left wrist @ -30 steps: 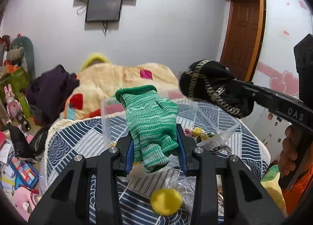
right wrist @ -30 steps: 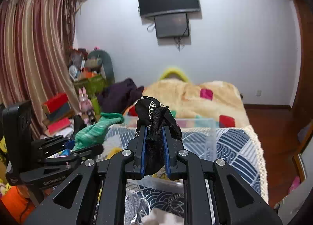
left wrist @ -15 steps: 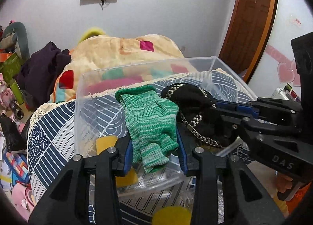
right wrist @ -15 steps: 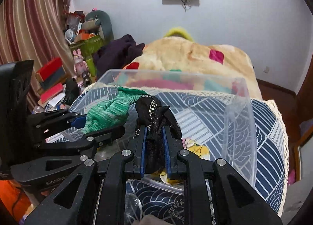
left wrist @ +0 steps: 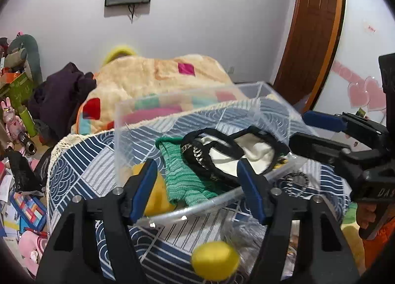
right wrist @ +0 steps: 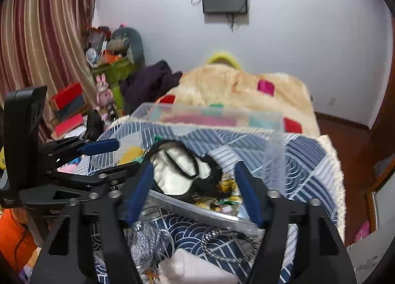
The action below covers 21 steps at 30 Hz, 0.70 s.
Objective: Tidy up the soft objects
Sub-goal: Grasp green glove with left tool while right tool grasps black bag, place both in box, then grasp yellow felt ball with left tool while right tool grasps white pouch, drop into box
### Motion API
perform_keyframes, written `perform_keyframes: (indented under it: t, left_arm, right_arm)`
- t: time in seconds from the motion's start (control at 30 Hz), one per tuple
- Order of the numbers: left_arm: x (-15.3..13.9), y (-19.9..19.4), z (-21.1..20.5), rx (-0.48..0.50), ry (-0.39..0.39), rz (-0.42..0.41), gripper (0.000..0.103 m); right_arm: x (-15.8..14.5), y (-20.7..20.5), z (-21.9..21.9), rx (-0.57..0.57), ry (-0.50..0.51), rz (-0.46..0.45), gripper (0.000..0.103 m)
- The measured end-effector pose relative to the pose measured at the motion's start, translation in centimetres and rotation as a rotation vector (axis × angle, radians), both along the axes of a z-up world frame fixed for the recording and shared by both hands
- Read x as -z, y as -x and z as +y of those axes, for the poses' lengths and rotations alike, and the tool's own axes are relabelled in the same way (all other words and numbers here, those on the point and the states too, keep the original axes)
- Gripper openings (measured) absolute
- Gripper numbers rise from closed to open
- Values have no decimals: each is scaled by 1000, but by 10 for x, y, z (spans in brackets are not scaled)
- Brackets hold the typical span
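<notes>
A clear plastic bin (left wrist: 187, 101) (right wrist: 276, 150) stands on the blue patterned cloth. Inside it lie a green knitted glove (left wrist: 180, 175) and a black and white soft pouch with a chain (left wrist: 237, 153) (right wrist: 180, 173), beside a yellow soft piece (left wrist: 155, 197). My left gripper (left wrist: 197, 182) is open and empty at the bin's near rim. My right gripper (right wrist: 192, 185) is open and empty over the bin's near edge; it also shows in the left wrist view (left wrist: 316, 133), at the bin's right side.
A yellow ball (left wrist: 214, 259) and a dark braided loop (right wrist: 229, 244) lie on the cloth (right wrist: 308, 160) in front of the bin. A white soft item (right wrist: 195, 269) lies near me. A blanket-covered bed (left wrist: 153, 79) is behind. Toys and boxes (right wrist: 71, 104) crowd the left.
Both grippers have opened. The green glove and the black pouch have dropped into the bin, and both grippers have pulled back a little from it.
</notes>
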<state>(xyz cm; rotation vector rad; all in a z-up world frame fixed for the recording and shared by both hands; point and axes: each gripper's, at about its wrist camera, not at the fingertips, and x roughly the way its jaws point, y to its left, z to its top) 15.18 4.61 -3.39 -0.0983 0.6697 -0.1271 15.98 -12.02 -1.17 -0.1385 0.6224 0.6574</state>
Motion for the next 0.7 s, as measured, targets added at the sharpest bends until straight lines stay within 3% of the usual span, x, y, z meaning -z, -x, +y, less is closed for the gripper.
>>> perform_keyframes:
  t: [0.1,0.2,0.33,0.53,0.7]
  left_arm:
    - [-10,20,2,-7,-7,-41,77]
    - [-15,36,4,-14,-15,-66,83]
    - [-12,56,5,-16,-19,-63,85]
    - [9,71,4,-25,-36,-20,85]
    - [32,75,4,-26,-15,34,85]
  right_arm:
    - [-12,11,-11,12,-26,-50,82]
    - [-20,23,-23,28,-54,-83,85]
    - [-21,35,-34,46,-81,-99,87]
    - [-3,47,-46,72,-78,-78,87]
    - [24,51,-46,66,-52,-7,87]
